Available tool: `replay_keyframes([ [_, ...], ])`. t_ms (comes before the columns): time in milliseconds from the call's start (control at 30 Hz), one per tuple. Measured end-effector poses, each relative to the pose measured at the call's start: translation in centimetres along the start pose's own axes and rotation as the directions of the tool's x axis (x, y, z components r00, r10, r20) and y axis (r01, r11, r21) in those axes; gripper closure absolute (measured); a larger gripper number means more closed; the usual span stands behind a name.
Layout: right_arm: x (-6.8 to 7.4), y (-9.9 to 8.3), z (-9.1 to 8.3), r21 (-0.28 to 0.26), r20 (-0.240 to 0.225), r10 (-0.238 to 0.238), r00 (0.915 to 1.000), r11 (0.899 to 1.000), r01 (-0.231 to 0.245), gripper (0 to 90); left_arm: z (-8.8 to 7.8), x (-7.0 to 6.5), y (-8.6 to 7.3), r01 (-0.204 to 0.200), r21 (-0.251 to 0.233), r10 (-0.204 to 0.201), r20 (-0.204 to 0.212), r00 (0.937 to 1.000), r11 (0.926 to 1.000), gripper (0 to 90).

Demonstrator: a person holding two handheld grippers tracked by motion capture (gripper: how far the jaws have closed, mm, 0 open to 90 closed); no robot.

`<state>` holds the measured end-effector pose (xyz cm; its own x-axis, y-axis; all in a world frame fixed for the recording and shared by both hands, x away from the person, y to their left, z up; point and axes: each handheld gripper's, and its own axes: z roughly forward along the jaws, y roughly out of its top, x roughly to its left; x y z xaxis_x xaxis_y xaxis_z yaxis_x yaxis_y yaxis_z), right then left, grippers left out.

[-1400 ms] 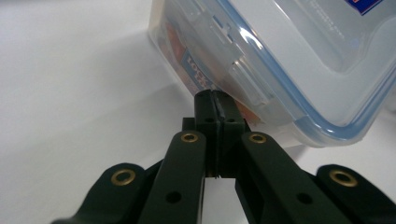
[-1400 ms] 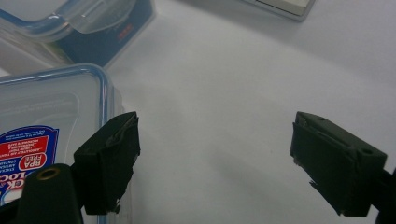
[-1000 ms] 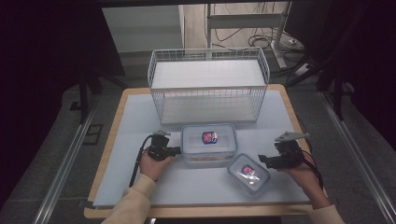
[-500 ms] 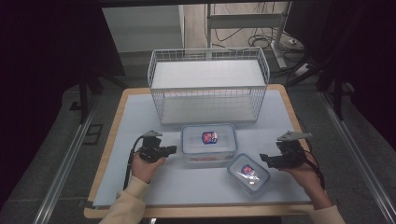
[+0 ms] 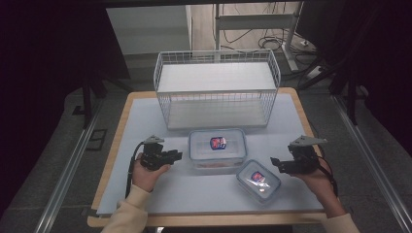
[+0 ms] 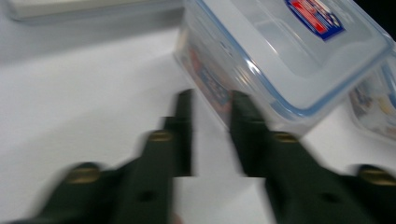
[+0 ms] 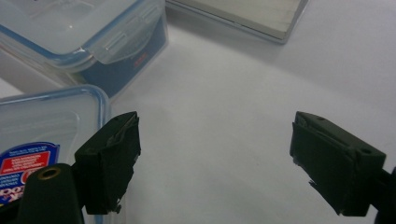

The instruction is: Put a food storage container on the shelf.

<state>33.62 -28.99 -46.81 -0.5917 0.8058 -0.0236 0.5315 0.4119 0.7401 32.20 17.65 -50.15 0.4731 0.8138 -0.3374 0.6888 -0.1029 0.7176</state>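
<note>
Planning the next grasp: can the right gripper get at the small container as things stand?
Probably yes. The right gripper sits beside the small container with its jaws wide open, nothing between them; bare table lies ahead.

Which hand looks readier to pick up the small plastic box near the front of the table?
Probably the right. Its claw stands wide open beside the small box, one jaw overlapping its corner. The left claw faces the big box instead.

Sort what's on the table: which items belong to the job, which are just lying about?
In the job:
- large container, by the left gripper, whose fingers have just been opening with nothing between them
- small container, by the open right gripper

Lying about:
- wire basket behind both containers
- white mat beneath it all
</note>
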Motion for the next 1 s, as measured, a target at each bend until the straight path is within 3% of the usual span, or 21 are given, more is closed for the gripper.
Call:
replay_keyframes([
  [33,0.0,0.1,0.0,-0.004,-0.007,0.003,1.0,1.0,-0.003,15.9,-0.1,0.1,0.1,0.011,-0.012,-0.011,-0.001,0.9999,0.9999,55.6],
  [67,0.0,0.2,0.0,-0.012,-0.025,0.014,0.9996,1.0,-0.014,15.9,-0.2,0.1,0.2,0.021,-0.01,-0.021,0.002,0.9998,0.9997,48.6],
  [100,0.1,0.4,-0.1,-0.026,-0.071,0.038,0.9968,0.999,-0.04,15.9,-0.2,0.1,0.4,0.028,-0.006,-0.028,0.008,0.9996,0.9996,32.6],
  [200,0.2,0.8,-0.1,-0.041,-0.109,0.053,0.9926,0.997,-0.058,15.9,0.0,0.3,0.5,0.046,-0.011,-0.046,0.031,0.9985,0.9989,24.2],
  [233,0.3,1.4,0.2,-0.048,-0.146,0.068,0.9869,0.996,-0.076,15.7,0.1,0.4,0.6,0.075,-0.008,-0.074,0.066,0.9951,0.9972,21.3],
  [367,0.7,2.6,0.8,-0.058,-0.193,0.081,0.9779,0.994,-0.094,15.6,-0.2,0.5,0.7,0.08,-0.011,-0.079,0.068,0.9945,0.9967,16.4],
  [400,0.7,2.6,0.8,-0.058,-0.193,0.081,0.9779,0.994,-0.094,15.6,-0.2,0.5,0.7,0.085,-0.006,-0.084,0.082,0.9931,0.9964,16.4],
  [433,1.0,3.0,1.2,-0.059,-0.217,0.09,0.9721,0.993,-0.105,15.3,-0.2,0.5,0.8,0.104,-0.011,-0.102,0.108,0.9889,0.9945,15.0],
  [467,1.0,3.0,1.2,-0.059,-0.217,0.09,0.9721,0.993,-0.105,15.3,-0.2,0.5,0.8,0.104,-0.011,-0.102,0.108,0.9889,0.9945,14.8],
  [533,1.5,3.5,1.8,-0.049,-0.249,0.107,0.9626,0.991,-0.123,15.1,0.2,0.5,0.9,0.116,0.002,-0.115,0.138,0.9836,0.9932,13.6],
  [733,2.0,4.4,2.6,-0.021,-0.281,0.123,0.9518,0.991,-0.134,15.1,0.8,0.5,1.7,0.122,0.008,-0.121,0.158,0.9799,0.9925,13.0],
  [767,2.1,4.8,3.0,-0.01,-0.298,0.135,0.945,0.989,-0.145,15.0,1.0,0.3,2.1,0.127,0.007,-0.127,0.168,0.9775,0.9918,13.0],
  [900,2.9,5.2,3.9,0.018,-0.313,0.123,0.9417,0.992,-0.123,13.3,1.7,0.0,2.6,0.129,0.021,-0.13,0.189,0.9733,0.9915,13.4],
  [967,3.0,5.3,4.5,0.037,-0.336,0.135,0.9322,0.991,-0.131,12.5,2.0,0.0,2.7,0.13,0.027,-0.133,0.197,0.9714,0.9912,13.7],
  [1000,3.0,5.5,4.9,0.046,-0.346,0.146,0.9268,0.989,-0.139,12.1,2.7,0.1,2.9,0.137,0.045,-0.143,0.209,0.9673,0.9896,13.8],
])
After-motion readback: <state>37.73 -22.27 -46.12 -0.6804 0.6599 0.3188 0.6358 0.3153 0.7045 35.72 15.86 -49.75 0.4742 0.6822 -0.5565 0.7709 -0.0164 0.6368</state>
